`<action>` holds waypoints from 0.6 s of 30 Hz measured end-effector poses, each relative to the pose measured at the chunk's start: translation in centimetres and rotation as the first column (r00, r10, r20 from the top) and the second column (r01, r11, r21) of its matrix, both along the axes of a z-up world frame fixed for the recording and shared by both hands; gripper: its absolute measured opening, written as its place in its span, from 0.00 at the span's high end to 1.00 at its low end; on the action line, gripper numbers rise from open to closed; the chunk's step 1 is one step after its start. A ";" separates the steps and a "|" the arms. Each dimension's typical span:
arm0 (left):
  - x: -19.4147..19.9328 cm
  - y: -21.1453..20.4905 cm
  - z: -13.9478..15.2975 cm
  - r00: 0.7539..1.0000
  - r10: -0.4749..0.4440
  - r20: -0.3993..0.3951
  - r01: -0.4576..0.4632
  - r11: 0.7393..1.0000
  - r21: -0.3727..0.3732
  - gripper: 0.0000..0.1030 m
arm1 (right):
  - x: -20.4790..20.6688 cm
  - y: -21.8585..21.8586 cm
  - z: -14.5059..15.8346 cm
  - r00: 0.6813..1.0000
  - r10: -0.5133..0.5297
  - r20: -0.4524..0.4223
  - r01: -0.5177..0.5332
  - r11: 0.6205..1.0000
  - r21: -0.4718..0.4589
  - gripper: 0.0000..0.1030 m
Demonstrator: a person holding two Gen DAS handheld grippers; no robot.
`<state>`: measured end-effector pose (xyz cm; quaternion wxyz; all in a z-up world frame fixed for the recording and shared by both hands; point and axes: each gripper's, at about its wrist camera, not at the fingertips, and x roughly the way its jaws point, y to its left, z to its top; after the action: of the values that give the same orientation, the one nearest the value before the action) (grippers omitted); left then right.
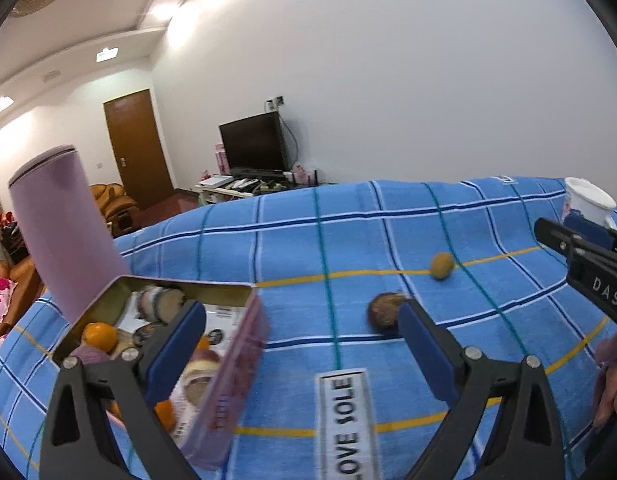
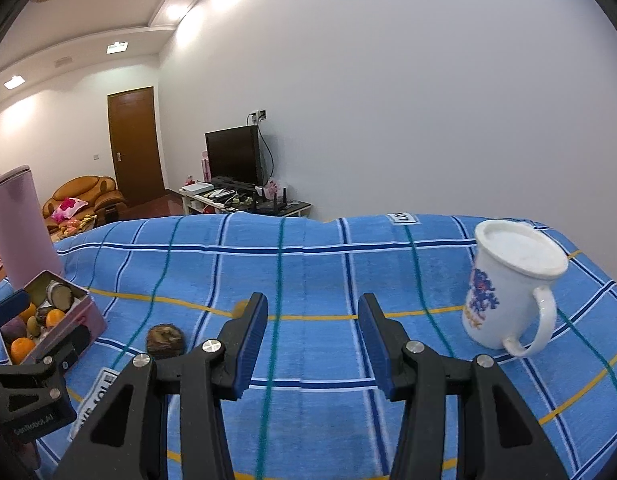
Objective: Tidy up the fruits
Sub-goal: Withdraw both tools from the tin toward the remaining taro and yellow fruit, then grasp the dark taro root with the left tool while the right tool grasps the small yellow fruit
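A pink tin box holds several oranges and dark round fruits; it also shows at the left of the right wrist view. A brown round fruit lies on the blue checked cloth next to my left gripper's right fingertip, and shows in the right wrist view. A small tan fruit lies farther back. My left gripper is open and empty, its left finger over the box. My right gripper is open and empty above the cloth.
A tall pink cylinder stands behind the box. A white mug with a blue print stands at the right. The other gripper's black body crosses the right edge. A label reads LOVE SOLE.
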<state>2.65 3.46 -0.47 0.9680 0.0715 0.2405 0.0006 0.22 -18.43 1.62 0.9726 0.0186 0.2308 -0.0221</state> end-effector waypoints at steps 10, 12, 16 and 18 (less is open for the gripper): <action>1.2 -2.1 -0.3 0.998 -0.045 -0.047 0.044 0.999 -0.023 0.05 | 0.4 -3.0 -0.1 0.999 -0.033 -0.025 0.033 0.999 0.033 0.52; 1.5 -2.0 -0.4 0.995 -0.079 -0.065 0.075 0.996 -0.055 0.12 | 0.3 -3.1 -0.2 0.999 -0.036 -0.032 0.037 0.999 0.038 0.52; 2.8 -0.9 -0.8 0.988 -0.091 -0.126 0.074 0.988 -0.132 0.19 | 0.4 -3.0 -0.2 0.999 -0.027 -0.047 0.029 0.999 0.040 0.52; 3.6 0.0 -1.0 0.984 -0.085 -0.158 0.054 0.980 -0.191 0.20 | 0.6 -3.0 -0.3 0.998 -0.019 -0.061 0.022 0.999 0.050 0.52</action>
<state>6.27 3.47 -1.50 0.9465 -0.0108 0.3166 -0.0619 0.80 -21.42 1.30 0.9641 0.0448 0.2604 -0.0268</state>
